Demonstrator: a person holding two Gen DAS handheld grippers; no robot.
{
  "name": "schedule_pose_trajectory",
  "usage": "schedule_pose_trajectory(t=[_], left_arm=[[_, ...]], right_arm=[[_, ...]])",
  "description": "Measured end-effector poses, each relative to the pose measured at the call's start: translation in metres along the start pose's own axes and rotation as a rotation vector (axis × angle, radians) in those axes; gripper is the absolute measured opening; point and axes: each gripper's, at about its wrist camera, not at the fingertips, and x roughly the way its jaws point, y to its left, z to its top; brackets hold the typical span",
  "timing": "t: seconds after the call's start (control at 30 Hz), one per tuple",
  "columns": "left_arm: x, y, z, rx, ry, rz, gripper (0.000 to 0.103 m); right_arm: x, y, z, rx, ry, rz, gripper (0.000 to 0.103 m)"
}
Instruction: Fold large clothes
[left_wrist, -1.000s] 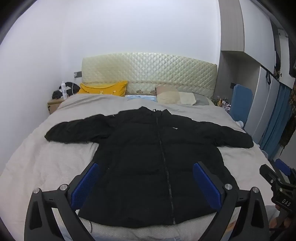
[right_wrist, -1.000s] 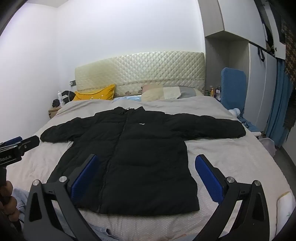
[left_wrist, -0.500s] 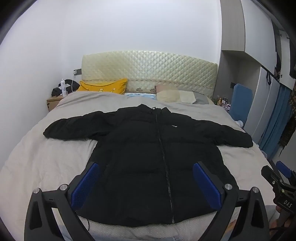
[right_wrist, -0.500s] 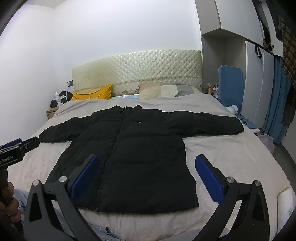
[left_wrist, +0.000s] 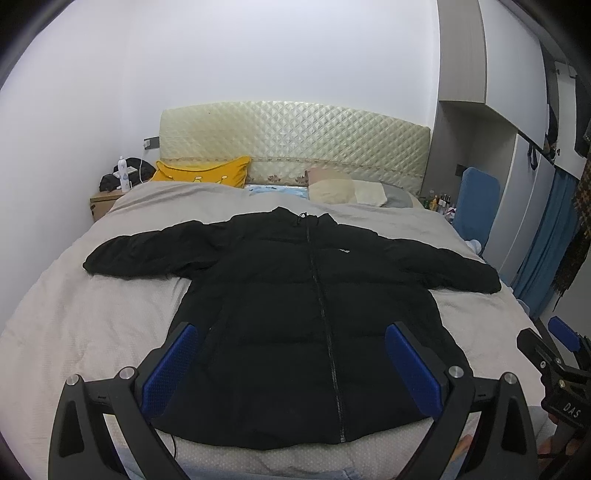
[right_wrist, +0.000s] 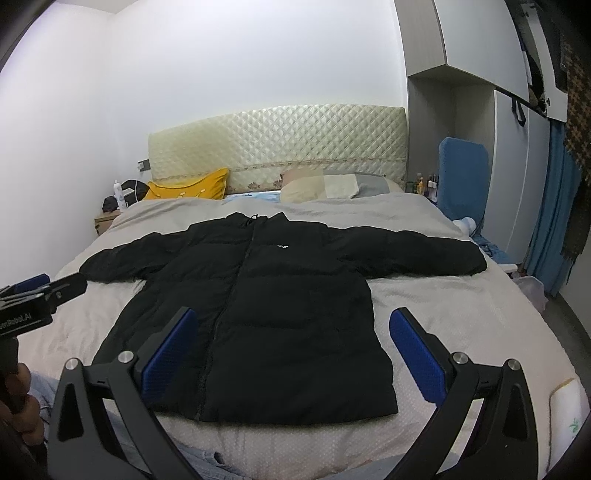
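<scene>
jacket (right_wrist: 280, 314) flat on bed (right_wrist: 461, 314), zipped, sleeves spread | right gripper (right_wrist: 293, 350) jaws wide, empty | left gripper (right_wrist: 40, 291) at left edge

White walls, quilted cream headboard (left_wrist: 295, 144), grey-covered bed (left_wrist: 92, 325), wooden nightstand (left_wrist: 100, 205), blue curtain (right_wrist: 554, 221) at right.

You are looking at a matt black quilted jacket (left_wrist: 295, 302) lying on soft beige cloth bedding (left_wrist: 92, 332), beneath a glossy padded headboard (left_wrist: 295, 147).
</scene>
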Motion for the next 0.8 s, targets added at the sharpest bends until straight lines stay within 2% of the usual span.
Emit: schedule_pose_trajectory(t=[0.8], left_arm=[[0.0087, 0.0081, -0.0057, -0.025, 0.036, -0.020, 0.102]], right_arm=[[0.0043, -0.0028, -0.0036, 0.004, 0.014, -0.012, 0.103]])
